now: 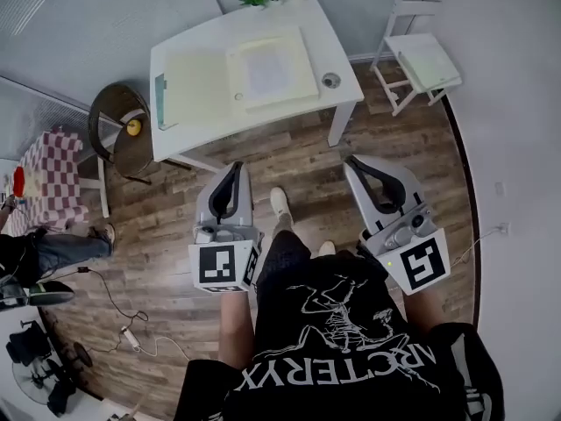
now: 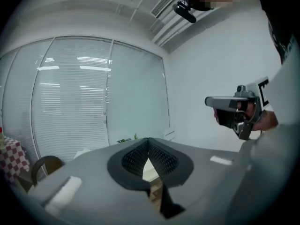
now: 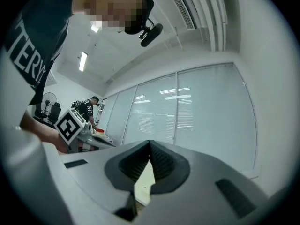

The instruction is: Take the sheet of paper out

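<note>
Wood floor point(image 1: 289, 160), white walls point(image 2: 211, 64). A white table point(image 1: 329, 42) stands by the wall, with a white chair point(image 1: 421, 55) at its right and a wicker chair point(image 1: 110, 112) at its left. Blinds point(image 2: 70, 102) cover the windows.

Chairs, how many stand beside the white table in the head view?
2: a white chair to the right of the white table, and a round brown chair at its left end. Others may be hidden outside the frame.

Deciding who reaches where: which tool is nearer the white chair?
Right. In the head view the right tool is below and left of the white chair. The left tool is much farther left, below the table.
</note>
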Demonstrator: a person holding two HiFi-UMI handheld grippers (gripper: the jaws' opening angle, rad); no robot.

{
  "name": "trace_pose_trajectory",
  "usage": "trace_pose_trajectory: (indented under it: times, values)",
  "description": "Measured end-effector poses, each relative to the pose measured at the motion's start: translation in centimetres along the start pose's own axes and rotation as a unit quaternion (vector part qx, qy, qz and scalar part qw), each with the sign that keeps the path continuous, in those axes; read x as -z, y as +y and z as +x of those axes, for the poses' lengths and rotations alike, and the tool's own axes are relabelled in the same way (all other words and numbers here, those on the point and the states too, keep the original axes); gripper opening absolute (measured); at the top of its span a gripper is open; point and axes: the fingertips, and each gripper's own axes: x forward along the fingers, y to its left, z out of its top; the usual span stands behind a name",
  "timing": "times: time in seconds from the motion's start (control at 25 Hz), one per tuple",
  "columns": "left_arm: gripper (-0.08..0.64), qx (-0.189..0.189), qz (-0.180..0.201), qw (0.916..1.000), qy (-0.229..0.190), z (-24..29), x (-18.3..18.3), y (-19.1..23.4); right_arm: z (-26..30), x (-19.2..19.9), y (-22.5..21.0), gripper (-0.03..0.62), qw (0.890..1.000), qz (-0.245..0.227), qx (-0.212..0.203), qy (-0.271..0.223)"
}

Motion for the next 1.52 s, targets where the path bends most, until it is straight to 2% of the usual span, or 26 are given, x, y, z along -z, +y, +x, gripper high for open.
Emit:
trace_pose_trajectory:
  times: [0.16,0.32,0.52,0.68,0.88,1.04,1.2,1.4,1.48,1.52]
  values:
    - [0.012,0.000,0.013,0.9999,-0.003,6.2,0.3,3.8,5.6,1.9,-4.2,0.012,1.000,-0.009,0.010,0.000]
    - [0.012,0.025,0.009,0.9996,-0.003,13.5,0.3,8.7,13.3,4.1,-7.8,0.012,1.000,0.001,0.025,0.015]
    - [0.012,0.055,-0.002,0.9984,0.005,22.0,-0.9,15.3,23.2,4.8,-12.3,0.012,0.999,-0.004,0.031,0.029]
    - [0.012,0.061,-0.004,0.9981,-0.006,26.1,-1.5,18.9,28.7,4.8,-15.0,0.012,0.999,-0.011,0.043,0.025]
    - [0.014,0.060,-0.005,0.9982,-0.011,29.4,-1.9,20.6,31.5,5.6,-17.6,0.012,0.998,-0.013,0.048,0.028]
    - [0.015,0.064,0.005,0.9978,0.014,31.6,0.0,19.9,31.8,6.3,-19.7,0.012,0.999,-0.011,0.042,0.030]
    - [0.109,0.039,0.010,0.9986,0.033,33.3,3.1,20.1,31.5,6.9,-21.3,0.012,0.999,-0.009,0.023,0.036]
    - [0.174,0.038,-0.044,0.9941,0.092,35.5,8.5,20.2,30.9,7.4,-23.4,0.012,0.999,-0.009,0.013,0.036]
    - [0.212,0.057,-0.094,0.9855,0.130,36.8,11.6,20.2,30.6,7.5,-24.0,0.012,0.999,-0.007,0.017,0.038]
    - [0.228,0.069,-0.127,0.9782,0.150,37.5,13.2,20.1,30.3,7.5,-24.2,0.012,0.999,-0.007,0.019,0.040]
